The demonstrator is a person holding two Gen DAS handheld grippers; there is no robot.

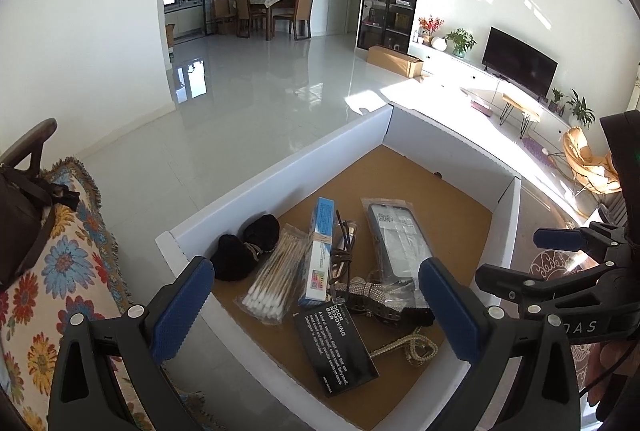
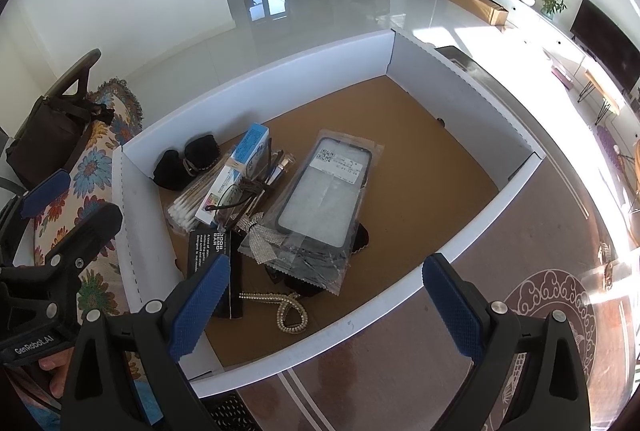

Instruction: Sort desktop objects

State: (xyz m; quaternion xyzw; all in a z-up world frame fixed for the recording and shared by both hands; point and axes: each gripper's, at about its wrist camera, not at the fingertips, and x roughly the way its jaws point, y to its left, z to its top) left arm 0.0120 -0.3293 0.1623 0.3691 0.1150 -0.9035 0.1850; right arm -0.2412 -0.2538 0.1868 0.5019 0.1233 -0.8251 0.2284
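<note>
Glasses lie half buried under the rhinestone bow.

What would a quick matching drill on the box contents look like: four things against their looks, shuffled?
Things:
1 swabs
2 phone case
3 pouches
4 chain

Looks:
A black, by the box's left wall
B sealed in a clear bag with a white label
C looped, studded, near the front wall
D bundle of wooden sticks with white tips

Pairs: 1-D, 2-B, 3-A, 4-C
</note>
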